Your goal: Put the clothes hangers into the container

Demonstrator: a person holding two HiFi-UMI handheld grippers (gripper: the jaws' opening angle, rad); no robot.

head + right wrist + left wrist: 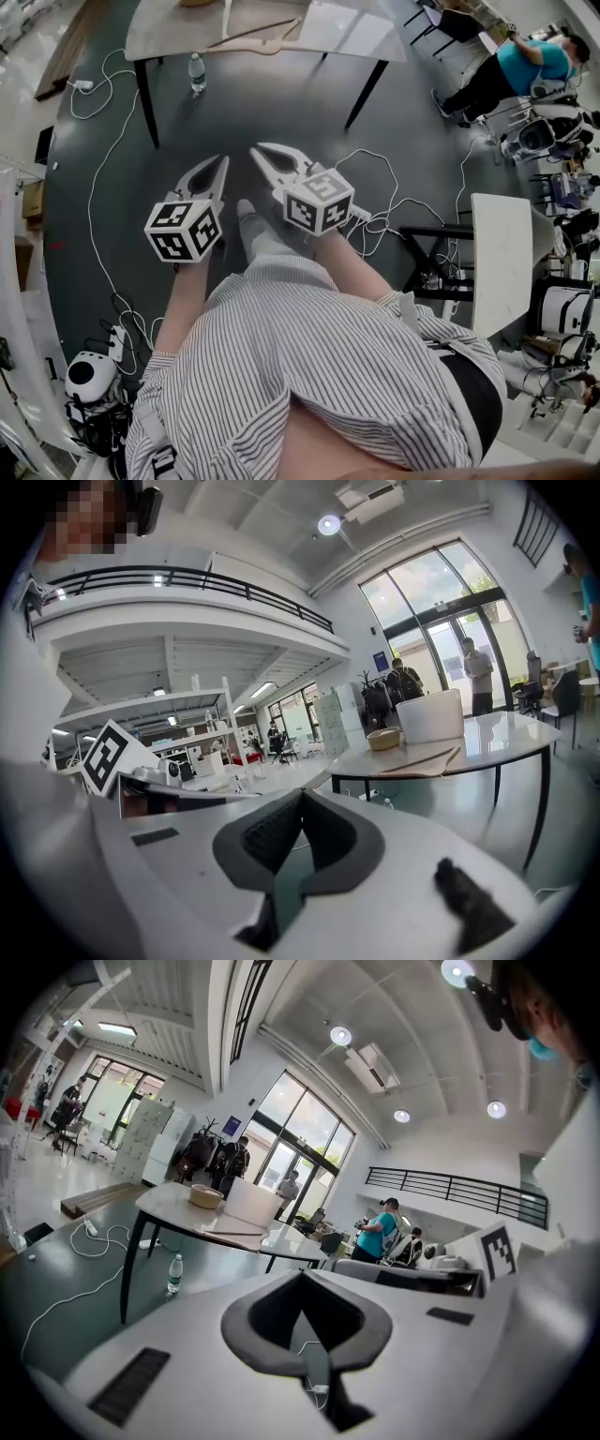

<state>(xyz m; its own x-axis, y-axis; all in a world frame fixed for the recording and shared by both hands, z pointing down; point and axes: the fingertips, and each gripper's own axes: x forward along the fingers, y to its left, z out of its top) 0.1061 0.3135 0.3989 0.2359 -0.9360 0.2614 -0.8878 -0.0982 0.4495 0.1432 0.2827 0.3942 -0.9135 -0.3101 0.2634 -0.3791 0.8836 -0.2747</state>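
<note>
Jaws of left gripper [222,161] and right gripper [257,150] are resting pressed together, gripping nothing. Clothes hangers [251,36] are lying on the tabletop [356,33], just beside the white container [251,1202], well apart from both grippers.

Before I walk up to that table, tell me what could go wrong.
1. White cables trail across the dark floor between you and the table; a foot could catch one.
2. A water bottle stands on the floor by a table leg and could get kicked over.
3. The left gripper and right gripper are shut and empty; unless opened, they may just shove the hangers lying on the table.
</note>
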